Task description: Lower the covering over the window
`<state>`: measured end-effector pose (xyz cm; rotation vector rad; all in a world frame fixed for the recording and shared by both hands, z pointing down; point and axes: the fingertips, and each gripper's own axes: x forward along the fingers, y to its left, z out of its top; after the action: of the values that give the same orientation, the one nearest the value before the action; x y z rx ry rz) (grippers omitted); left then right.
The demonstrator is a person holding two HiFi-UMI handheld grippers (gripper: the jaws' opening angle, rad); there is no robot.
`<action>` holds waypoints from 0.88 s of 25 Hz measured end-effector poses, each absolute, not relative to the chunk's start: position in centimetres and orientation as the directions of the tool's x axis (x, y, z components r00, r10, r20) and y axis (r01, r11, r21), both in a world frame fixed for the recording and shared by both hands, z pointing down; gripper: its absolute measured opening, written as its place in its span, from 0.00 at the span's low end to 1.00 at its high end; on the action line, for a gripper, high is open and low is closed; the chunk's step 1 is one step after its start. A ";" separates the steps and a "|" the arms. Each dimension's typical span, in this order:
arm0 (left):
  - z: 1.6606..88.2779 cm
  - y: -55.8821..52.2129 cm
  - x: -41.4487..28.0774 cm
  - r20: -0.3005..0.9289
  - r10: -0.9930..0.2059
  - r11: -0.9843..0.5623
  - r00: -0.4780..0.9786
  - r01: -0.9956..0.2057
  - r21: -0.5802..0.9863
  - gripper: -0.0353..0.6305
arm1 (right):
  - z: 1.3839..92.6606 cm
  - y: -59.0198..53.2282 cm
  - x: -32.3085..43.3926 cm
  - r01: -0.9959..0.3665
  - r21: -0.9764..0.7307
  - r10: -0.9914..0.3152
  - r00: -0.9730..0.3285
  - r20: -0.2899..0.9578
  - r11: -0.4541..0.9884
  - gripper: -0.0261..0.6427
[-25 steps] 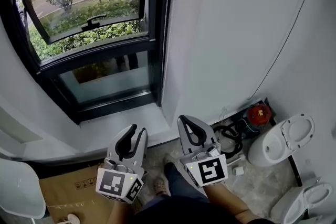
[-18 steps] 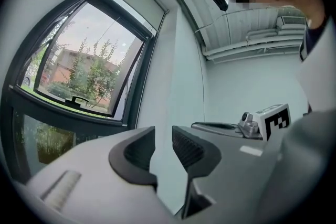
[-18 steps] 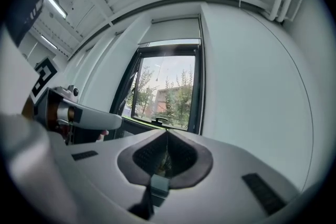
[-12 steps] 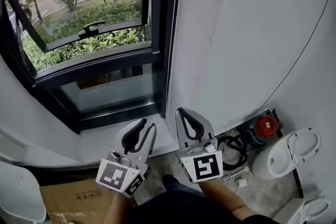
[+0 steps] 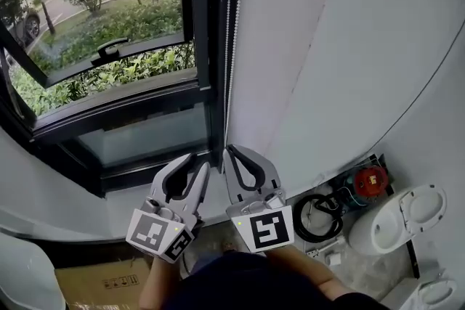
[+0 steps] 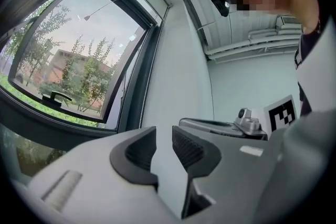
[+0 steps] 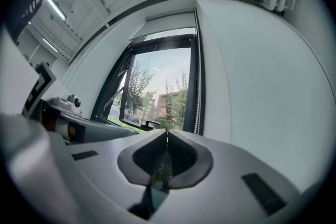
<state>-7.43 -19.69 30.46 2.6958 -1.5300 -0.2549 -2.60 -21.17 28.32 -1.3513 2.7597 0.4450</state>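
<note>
The black-framed window [image 5: 109, 69] stands uncovered, with trees and a lawn outside. A white bead chain [image 5: 231, 40] hangs down the frame's right side and shows again in the right gripper view as the chain [image 7: 198, 107]. My right gripper [image 5: 230, 151] is shut and empty, its tips just below and short of the chain's lower end. In its own view the right gripper [image 7: 167, 136] points at the window's right edge. My left gripper [image 5: 197, 165] is beside it on the left, open with nothing between its jaws. The left gripper [image 6: 164, 136] faces the white wall strip by the frame.
A white wall [image 5: 349, 47] runs right of the window. On the floor at the right lie white toilet bowls [image 5: 407, 210], a red device [image 5: 369, 181] and a coiled black cable [image 5: 316, 218]. Cardboard [image 5: 102, 279] and a white chair [image 5: 25, 272] sit at the lower left.
Both grippers have moved forward to the window's right frame and the bead chain. The right gripper's tips now sit just under the chain. Neither gripper's jaws have changed.
</note>
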 end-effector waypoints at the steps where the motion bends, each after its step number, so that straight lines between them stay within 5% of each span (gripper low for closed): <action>1: 30.5 -20.3 -7.4 -0.127 -0.855 -0.515 0.503 -0.851 0.103 0.18 | 28.5 -21.5 -2.8 -0.777 0.236 -0.766 -0.623 -0.157 0.583 0.06; 22: 30.7 -33.2 -6.8 -0.085 -0.706 -0.708 0.703 -0.705 0.049 0.18 | 27.9 -29.7 -4.4 -0.899 0.233 -0.901 -0.409 -0.143 0.371 0.06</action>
<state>-6.78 -33.16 30.71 2.8868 -1.1959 -0.1526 -4.39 -29.70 27.91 -1.7123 2.6073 0.4343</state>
